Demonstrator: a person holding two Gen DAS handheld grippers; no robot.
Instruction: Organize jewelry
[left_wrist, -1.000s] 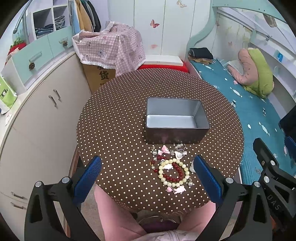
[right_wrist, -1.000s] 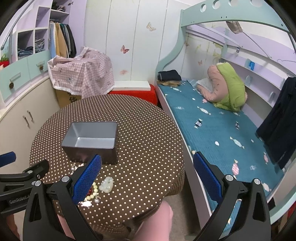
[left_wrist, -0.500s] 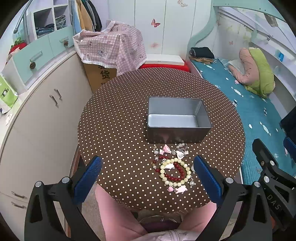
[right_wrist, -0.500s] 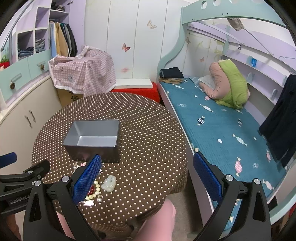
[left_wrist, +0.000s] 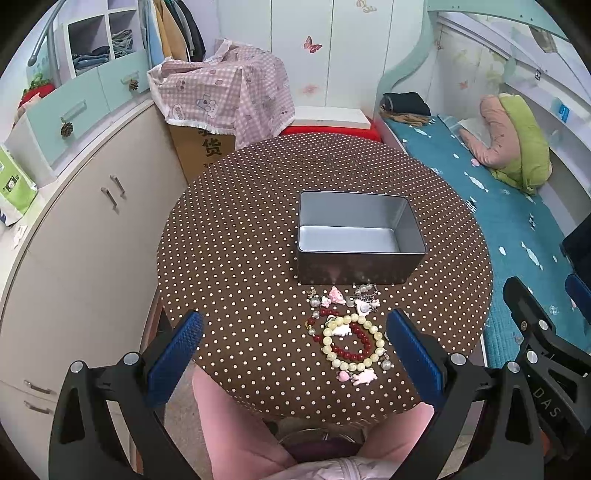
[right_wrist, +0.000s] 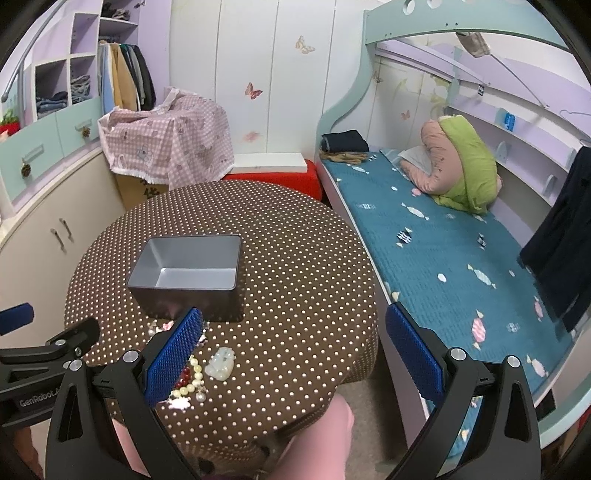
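The round bench draped in brown cloth with pale polka dots (left_wrist: 236, 258) is seen carrying everything the task concerns, and nothing appears to have been sorted yet. The open rectangular grey metal tin (left_wrist: 360, 243) is set near the middle of the bench, and its bright floor is shown bare. The jewelry is gathered in a loose heap just in front of the tin: a cream bead bracelet (left_wrist: 352, 343) is laid over a dark red bead bracelet (left_wrist: 360, 350), with small pink and pearl charms (left_wrist: 334, 295) scattered around them. The left hand-held gripper (left_wrist: 295, 354) and the right hand-held gripper (right_wrist: 295, 354) are both held spread wide and empty, above the bench's near edge. Every piece is judged left to move.
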